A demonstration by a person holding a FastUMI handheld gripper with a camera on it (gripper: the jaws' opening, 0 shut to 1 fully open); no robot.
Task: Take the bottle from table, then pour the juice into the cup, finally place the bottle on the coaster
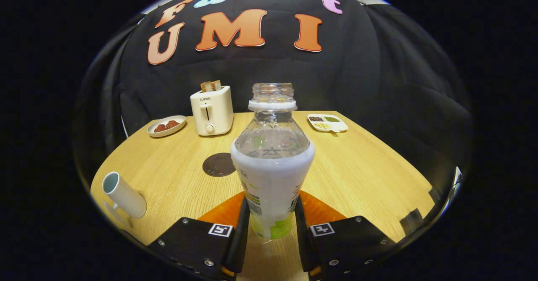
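Since the uncapped plastic bottle (272,163) stands upright on the wooden surface (357,172), clamped low between your tool (271,218) fingers, expect thin, slippery walls; squeeze gently, as the milky juice looks top-heavy and spills easily.

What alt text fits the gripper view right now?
The gripper is shut on an uncapped bottle, upright on the wooden table. Beyond the bottle lies a dark coaster; the white cup stands off to the left.
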